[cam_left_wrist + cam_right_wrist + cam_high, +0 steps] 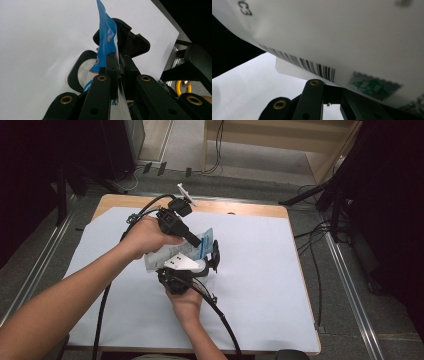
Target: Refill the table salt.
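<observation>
Held above the middle of the table [300, 285], over the white sheet [260, 270]: 1 pouch [165, 256], white with a blue printed end, gripped from 2 sides. Left gripper [196, 240] coming down from the upper left in the high view, jaws pressed together on the blue edge of the pouch [106, 40]; in the left gripper view, thin film pinched in the narrow slit between the 2 black jaws, blue strip rising straight up beyond them. Right gripper [212, 257] reaching up from below in the high view, grey plate on top, just beside the left gripper, jaws clamped on the pouch's lower part. In the right gripper view, jaws drawn close together under the white face of the pouch [337, 32], with a barcode and a small green mark just above them; exact contact spot hidden by the film. Left hand [145, 236] wrapped around its gripper's body, right hand [186, 302] below the pouch. Black cables [220, 320] trailing from both grippers toward the near edge of the table. Pouch clear of the sheet, lying roughly level between the 2 grippers.
</observation>
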